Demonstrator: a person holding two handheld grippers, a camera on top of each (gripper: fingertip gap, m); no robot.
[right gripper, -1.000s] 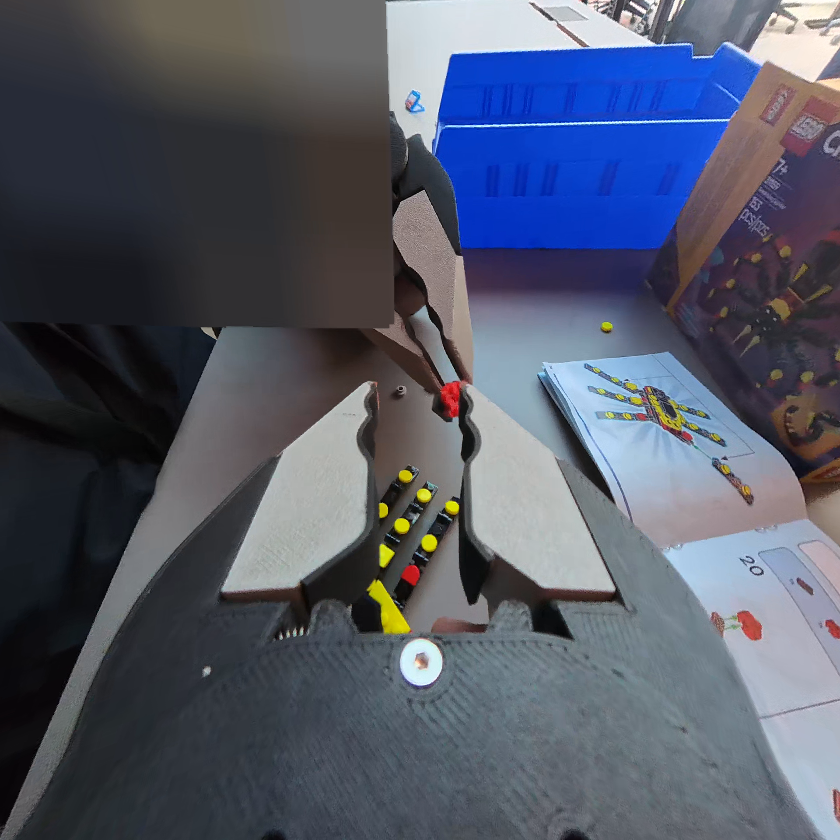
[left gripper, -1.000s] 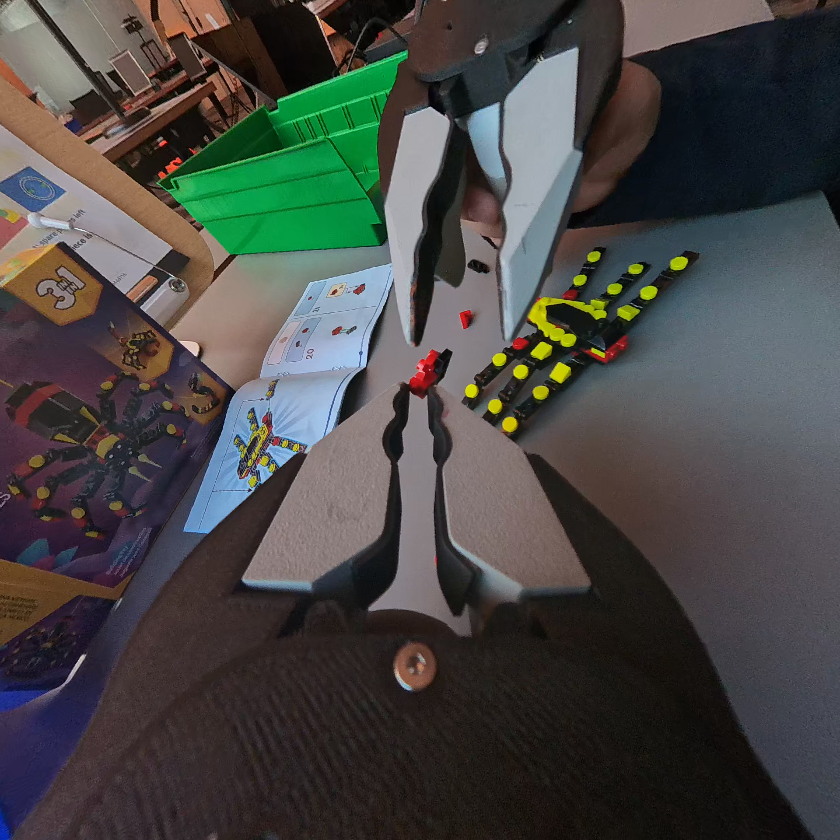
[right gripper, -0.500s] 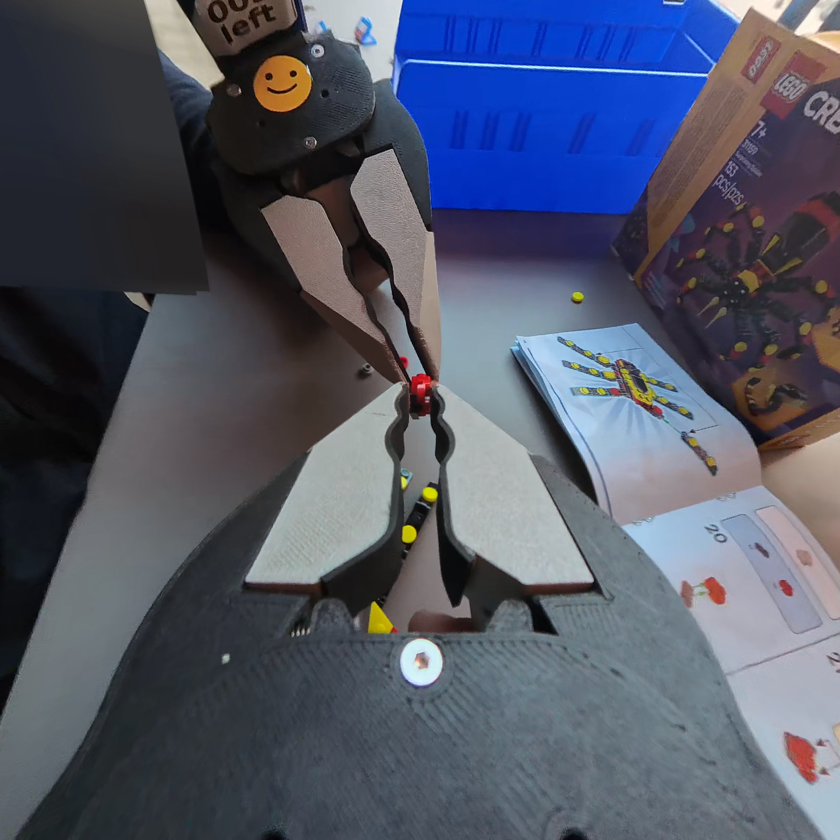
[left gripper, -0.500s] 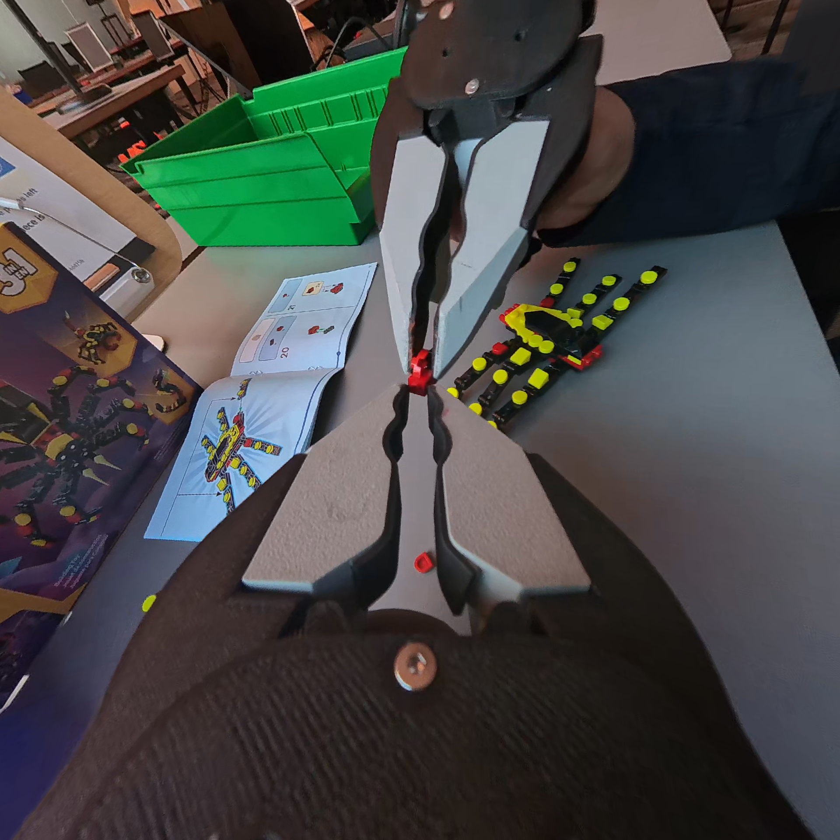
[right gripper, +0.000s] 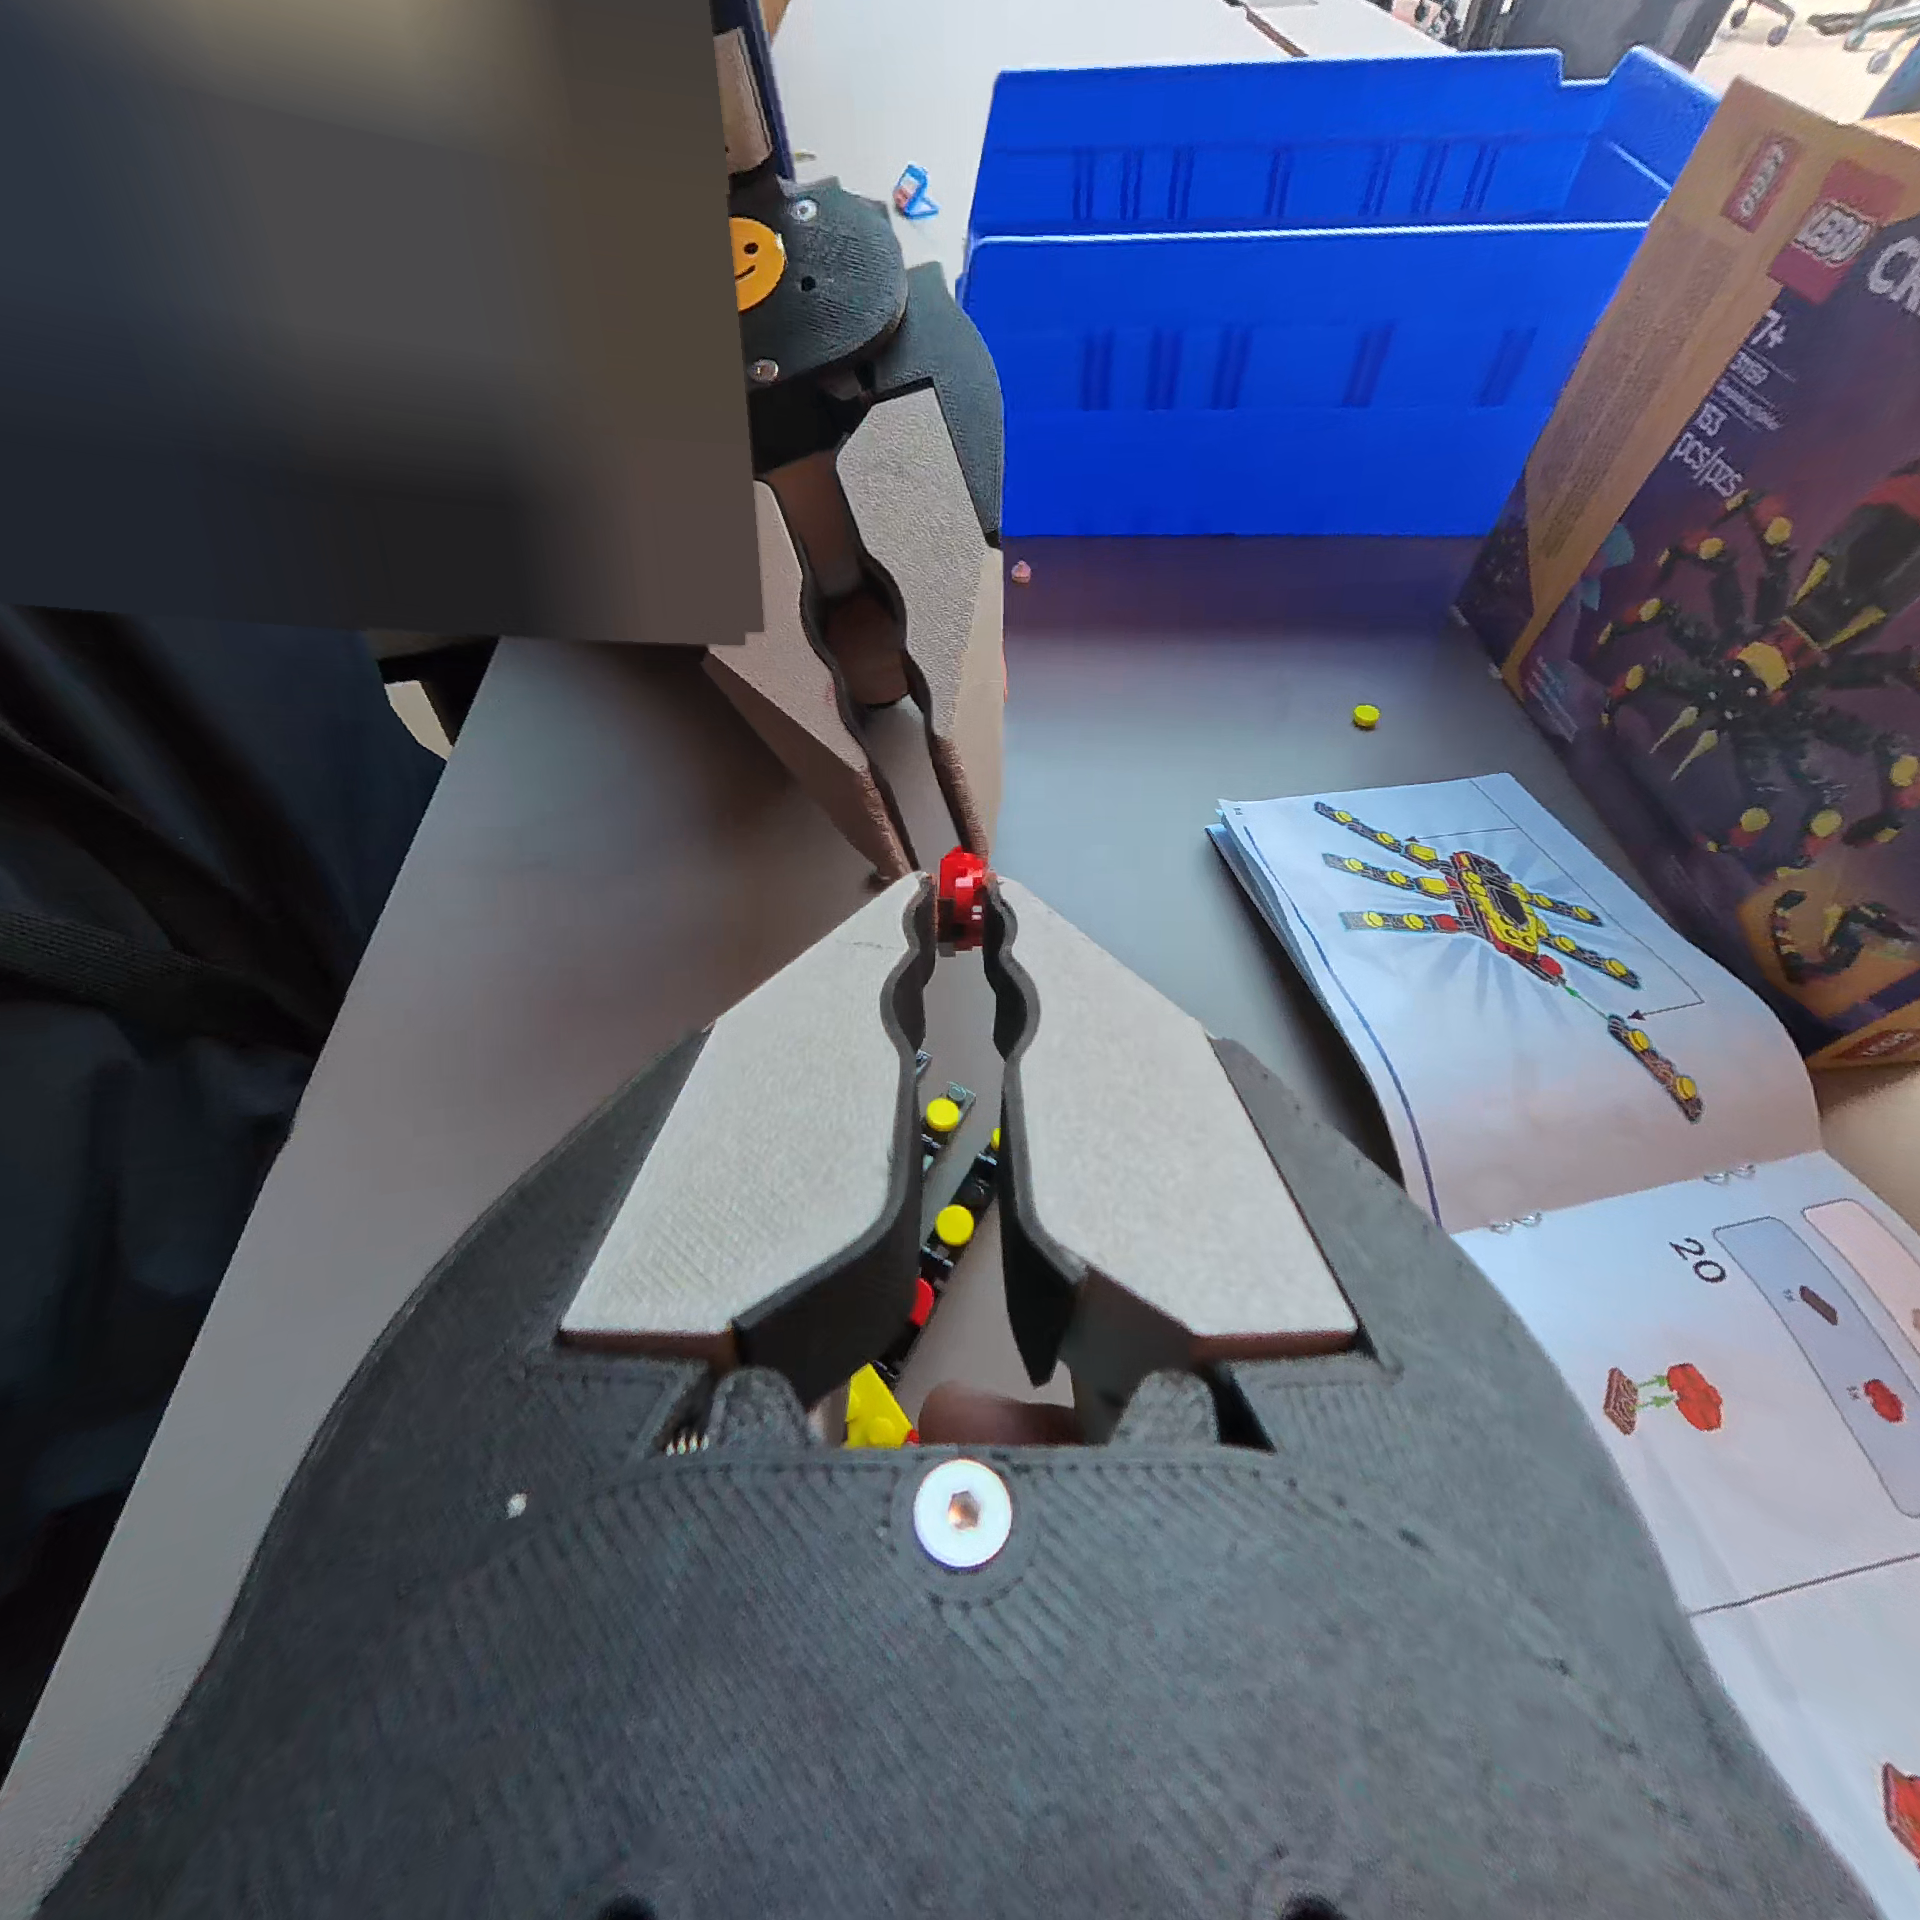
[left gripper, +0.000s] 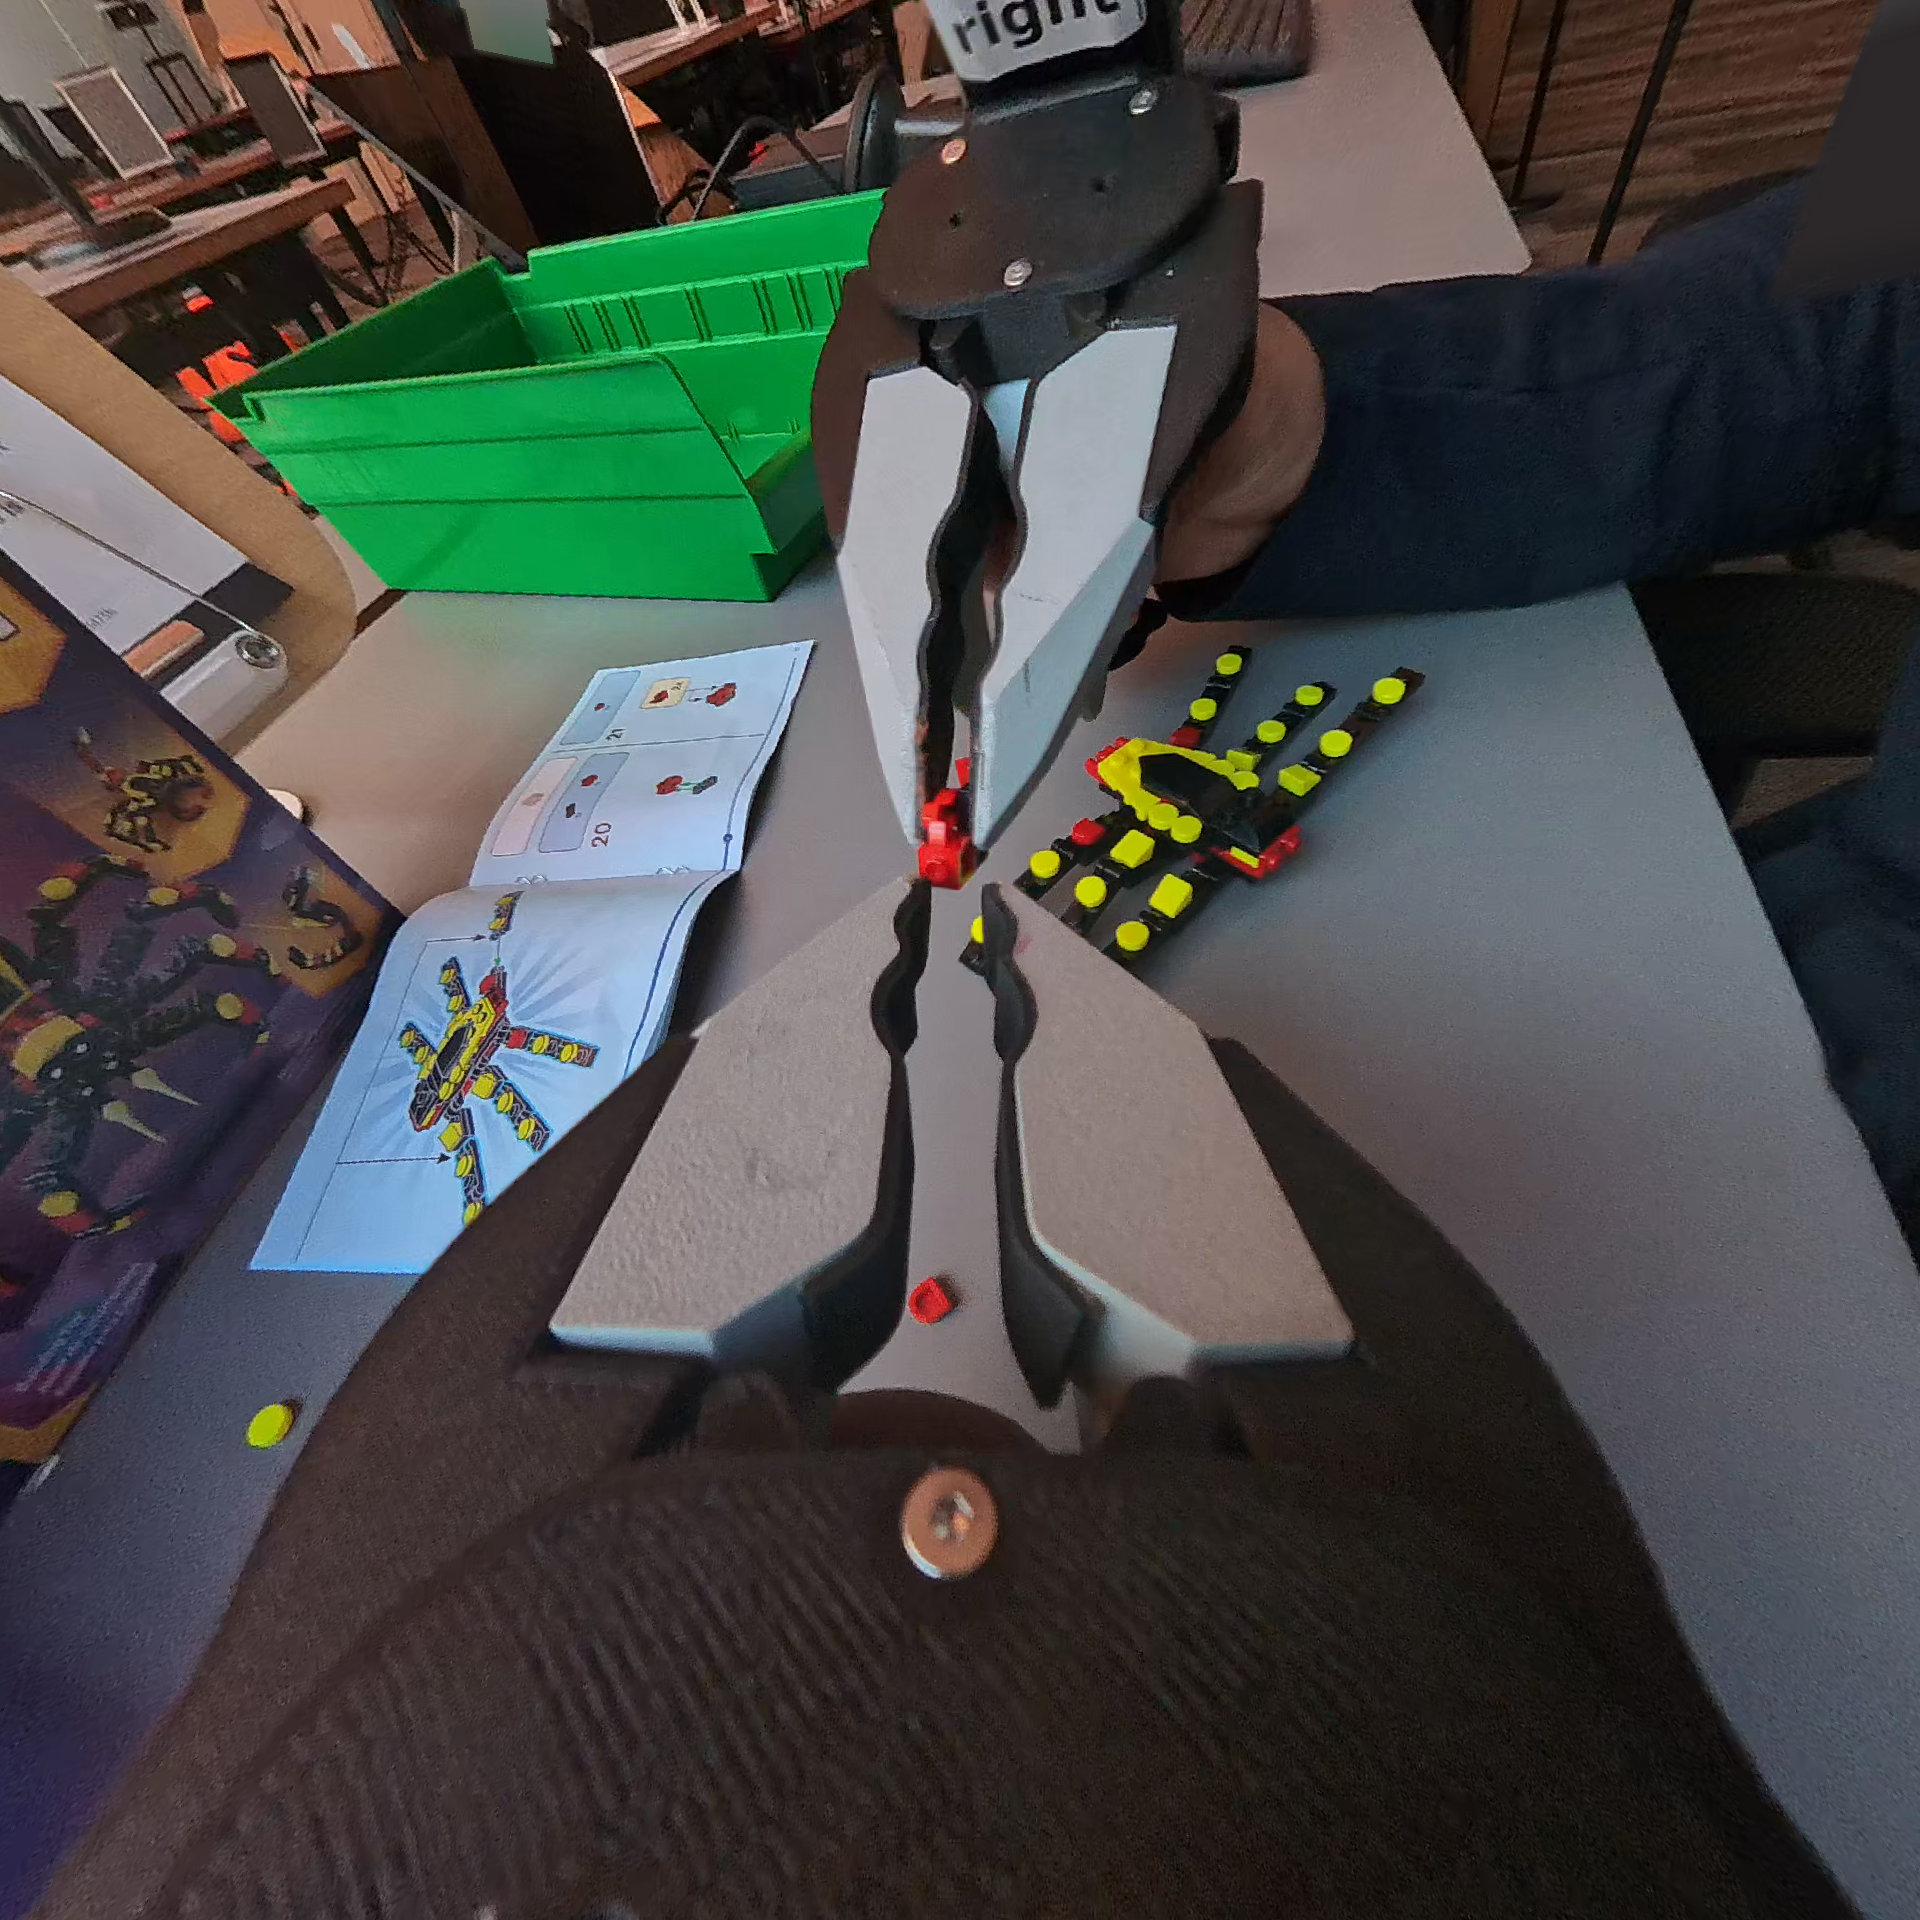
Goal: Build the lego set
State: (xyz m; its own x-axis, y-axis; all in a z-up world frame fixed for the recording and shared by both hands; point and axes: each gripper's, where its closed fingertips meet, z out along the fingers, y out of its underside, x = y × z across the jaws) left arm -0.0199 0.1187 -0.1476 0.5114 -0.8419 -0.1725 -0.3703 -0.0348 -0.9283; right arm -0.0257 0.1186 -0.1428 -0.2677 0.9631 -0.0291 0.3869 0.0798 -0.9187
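A small red lego piece (left gripper: 943, 847) is pinched at the tips of my right gripper (left gripper: 951, 821), which comes in from the far side, held by a hand. In the right wrist view the same piece (right gripper: 961, 894) sits between the right gripper's (right gripper: 958, 902) shut tips. My left gripper (left gripper: 951, 906) faces it tip to tip. Its jaws stand a narrow gap apart, with the piece just beyond them. It also shows in the right wrist view (right gripper: 930, 847). The black and yellow spider build (left gripper: 1195, 821) lies flat on the grey table (left gripper: 1507, 1039), right of the grippers.
An open instruction booklet (left gripper: 582, 935) and the set's box (left gripper: 135, 987) lie to the left. A green bin (left gripper: 540, 457) stands at the back and a blue bin (right gripper: 1299, 364) behind my left gripper. A loose red piece (left gripper: 928, 1299) and a yellow stud (left gripper: 270, 1423) lie on the table.
The right gripper came down open and shut on the red piece that my left gripper held. My left jaws have since parted a little, and the piece now sits just beyond their tips.
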